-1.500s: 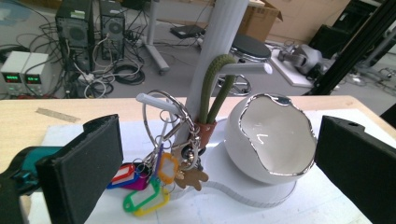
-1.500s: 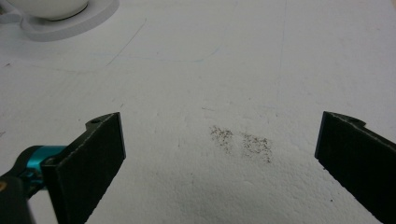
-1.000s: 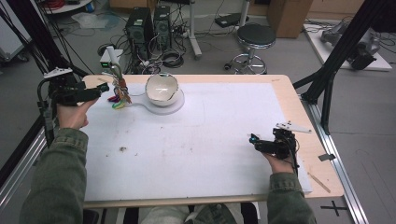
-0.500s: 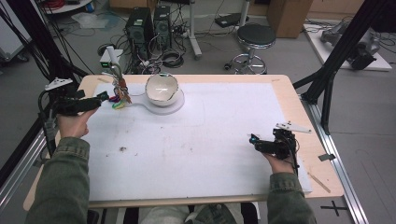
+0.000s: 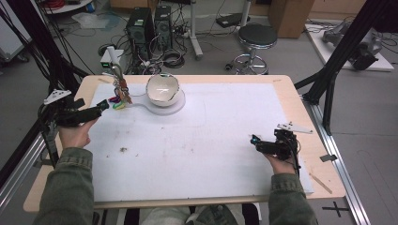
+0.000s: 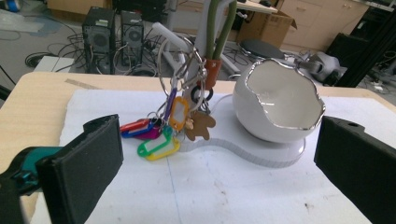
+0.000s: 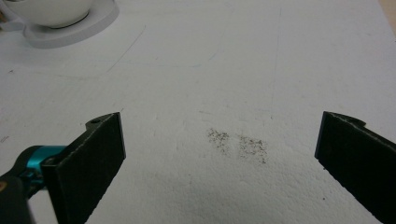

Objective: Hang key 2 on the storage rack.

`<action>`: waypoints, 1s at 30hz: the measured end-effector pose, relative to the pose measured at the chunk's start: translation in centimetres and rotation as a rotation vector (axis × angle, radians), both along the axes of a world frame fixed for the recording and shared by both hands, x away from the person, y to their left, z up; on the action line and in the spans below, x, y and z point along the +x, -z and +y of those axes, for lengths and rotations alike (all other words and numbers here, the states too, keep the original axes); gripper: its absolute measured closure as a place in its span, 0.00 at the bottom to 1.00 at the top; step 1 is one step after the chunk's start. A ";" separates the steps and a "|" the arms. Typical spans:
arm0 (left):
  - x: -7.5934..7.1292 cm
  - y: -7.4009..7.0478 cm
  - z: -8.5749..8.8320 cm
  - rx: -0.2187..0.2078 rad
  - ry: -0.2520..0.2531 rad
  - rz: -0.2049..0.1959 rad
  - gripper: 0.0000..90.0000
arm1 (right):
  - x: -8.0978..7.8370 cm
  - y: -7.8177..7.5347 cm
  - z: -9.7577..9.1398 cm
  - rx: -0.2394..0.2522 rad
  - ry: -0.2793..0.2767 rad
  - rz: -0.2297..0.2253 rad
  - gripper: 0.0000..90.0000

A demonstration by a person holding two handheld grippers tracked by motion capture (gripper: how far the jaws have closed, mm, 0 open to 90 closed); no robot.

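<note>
A white egg-shaped bowl (image 5: 163,89) (image 6: 279,100) with a jagged silver rim stands on a white base at the table's far left. Beside it a bunch of keyrings with coloured tags (image 5: 119,93) (image 6: 168,126) hangs from a small stand, its lowest tags lying on the mat. My left gripper (image 5: 96,111) (image 6: 217,182) is open, a short way left of the tags and pointing at them, with nothing between its jaws. My right gripper (image 5: 257,143) (image 7: 219,163) rests open low over the white mat at the near right, empty.
A white foam mat (image 5: 202,140) covers most of the wooden table (image 5: 300,108). Small dark specks (image 5: 123,150) (image 7: 238,142) mark the mat. Black frame posts (image 5: 328,79) stand at the table's right and left. A stool (image 5: 256,40) and computer towers (image 5: 150,26) are on the floor beyond.
My left gripper has drawn back from the keyrings toward the table's left edge and a little nearer me. The right gripper has stayed in place.
</note>
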State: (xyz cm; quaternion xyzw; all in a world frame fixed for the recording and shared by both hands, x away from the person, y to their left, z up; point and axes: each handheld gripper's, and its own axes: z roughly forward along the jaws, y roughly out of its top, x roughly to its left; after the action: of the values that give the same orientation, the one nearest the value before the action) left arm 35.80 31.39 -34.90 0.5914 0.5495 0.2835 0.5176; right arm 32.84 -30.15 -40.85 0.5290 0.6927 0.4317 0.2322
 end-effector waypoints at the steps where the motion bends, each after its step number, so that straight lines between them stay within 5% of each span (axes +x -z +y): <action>1: -0.1 0.1 -0.1 0.011 0.000 0.005 0.02 | 0.0 0.0 0.0 0.000 -0.001 0.001 0.01; 24: -3.6 3.9 -0.6 0.029 -0.069 -0.034 0.02 | 0.0 0.0 0.0 -0.001 -0.001 0.001 0.01; 30: -4.3 5.3 -1.1 0.074 -0.069 0.008 0.02 | 0.2 0.0 -0.1 0.002 -0.001 0.000 0.01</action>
State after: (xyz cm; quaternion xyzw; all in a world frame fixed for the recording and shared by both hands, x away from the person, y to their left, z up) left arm 31.49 30.32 -40.16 0.5919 0.5607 0.3193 0.4830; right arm 32.99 -30.23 -40.87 0.5288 0.6926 0.4326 0.2312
